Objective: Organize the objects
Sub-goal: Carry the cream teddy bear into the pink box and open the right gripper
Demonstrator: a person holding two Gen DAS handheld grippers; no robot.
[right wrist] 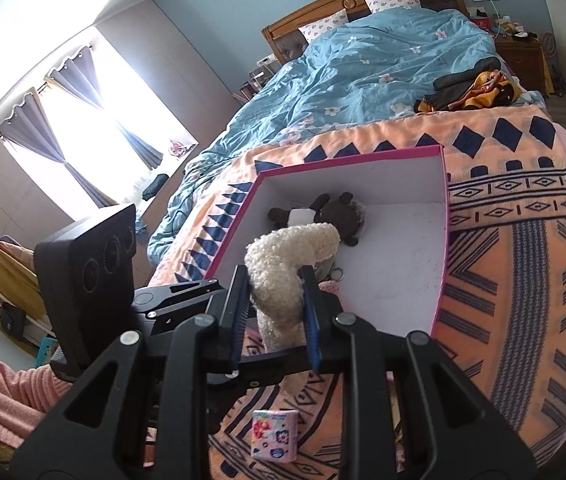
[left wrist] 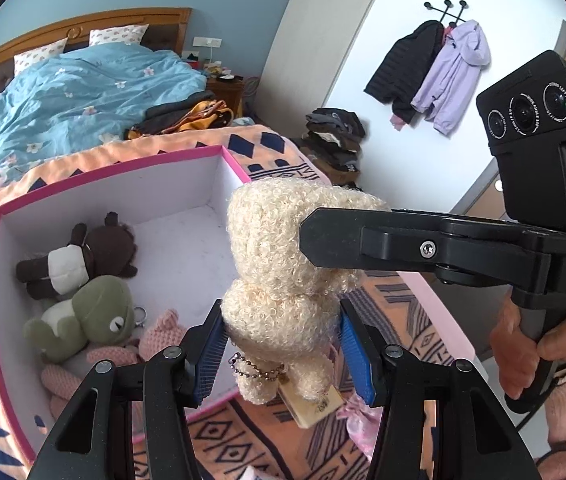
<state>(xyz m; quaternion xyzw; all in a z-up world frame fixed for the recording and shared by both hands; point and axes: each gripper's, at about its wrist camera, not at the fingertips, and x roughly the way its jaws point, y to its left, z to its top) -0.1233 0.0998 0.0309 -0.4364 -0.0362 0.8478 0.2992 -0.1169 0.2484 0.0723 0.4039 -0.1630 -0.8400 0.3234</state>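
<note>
Nearest, left tool [left wrist: 281, 354] clenched on the lower body of the cream curly plush [left wrist: 283, 264], blue pads pressed into both flanks. Right tool [right wrist: 275, 320] likewise clamped on the same plush [right wrist: 283, 264], reaching in from the right across its head. Plush upright between both, long axis roughly vertical, bead chain and tag dangling beneath. Hanging over the near rim of the pink-edged box [left wrist: 123, 168], just this side of it. Beyond and leftward, brown plush [left wrist: 79, 260], green frog [left wrist: 87, 316] and pink knitted toy [left wrist: 163, 332] crowding the near-left corner; far-right floor of the box bare. Likely drop spot: forward and slightly right. Both tools equally close.
</note>
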